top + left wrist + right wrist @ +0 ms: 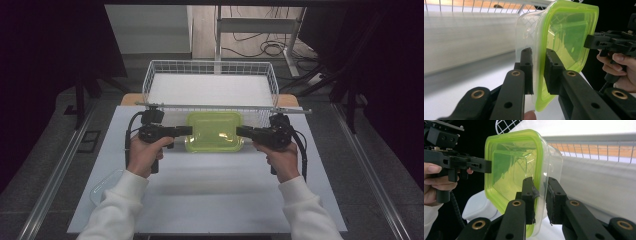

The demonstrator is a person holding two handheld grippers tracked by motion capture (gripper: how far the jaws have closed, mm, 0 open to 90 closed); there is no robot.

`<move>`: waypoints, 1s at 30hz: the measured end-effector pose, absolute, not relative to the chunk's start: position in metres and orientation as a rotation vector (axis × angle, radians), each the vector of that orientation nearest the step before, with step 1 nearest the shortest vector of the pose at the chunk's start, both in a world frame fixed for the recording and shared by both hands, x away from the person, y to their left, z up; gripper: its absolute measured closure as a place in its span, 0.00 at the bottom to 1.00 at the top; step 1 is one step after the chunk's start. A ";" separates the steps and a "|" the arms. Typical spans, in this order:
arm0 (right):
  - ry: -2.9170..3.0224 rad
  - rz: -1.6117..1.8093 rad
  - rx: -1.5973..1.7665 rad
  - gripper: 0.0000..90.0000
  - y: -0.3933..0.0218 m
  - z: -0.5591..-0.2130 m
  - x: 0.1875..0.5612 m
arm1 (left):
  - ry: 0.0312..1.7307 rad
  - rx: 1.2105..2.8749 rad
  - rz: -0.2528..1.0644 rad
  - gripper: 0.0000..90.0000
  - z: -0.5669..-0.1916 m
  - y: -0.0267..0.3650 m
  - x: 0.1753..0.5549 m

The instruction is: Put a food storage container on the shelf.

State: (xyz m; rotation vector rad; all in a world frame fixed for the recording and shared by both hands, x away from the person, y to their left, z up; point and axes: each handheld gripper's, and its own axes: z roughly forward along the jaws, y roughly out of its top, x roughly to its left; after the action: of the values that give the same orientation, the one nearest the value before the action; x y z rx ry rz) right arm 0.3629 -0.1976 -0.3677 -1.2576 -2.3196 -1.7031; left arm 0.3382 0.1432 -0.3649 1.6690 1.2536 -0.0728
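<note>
A clear plastic container with a lime-green lid (214,131) hangs level above the white table, just in front of the wire basket. My left gripper (187,131) is shut on its left rim and my right gripper (240,131) on its right rim. In the left gripper view the jaws (537,53) pinch the green lid edge and clear wall of the container (566,37), with the right gripper (589,41) at the far rim. In the right gripper view the jaws (541,182) clamp the container (511,165) the same way, and the left gripper (487,166) grips the opposite side.
A white wire basket (210,67) with a pale liner stands at the table's far edge, directly behind the container. A second clear container (102,186) lies at the table's near left. The white tabletop (210,195) spreads below the hands.
</note>
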 end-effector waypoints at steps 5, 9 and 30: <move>-2.345 -1.710 -1.256 0.87 -0.199 -0.356 0.371 | 1.247 1.666 -0.070 0.88 -0.360 0.142 0.347; -2.356 -1.710 -1.252 0.87 -0.199 -0.350 0.377 | 1.241 1.660 -0.071 0.88 -0.354 0.142 0.353; -2.332 -1.722 -1.243 0.87 -0.192 -0.320 0.410 | 1.266 1.615 -0.087 0.88 -0.326 0.150 0.387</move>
State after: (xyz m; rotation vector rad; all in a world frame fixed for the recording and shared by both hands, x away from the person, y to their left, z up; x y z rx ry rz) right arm 0.4101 -0.1923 -0.3203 -1.2425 -2.3321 -1.7218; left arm 0.3867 0.1500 -0.3257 1.6151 1.2660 -0.0867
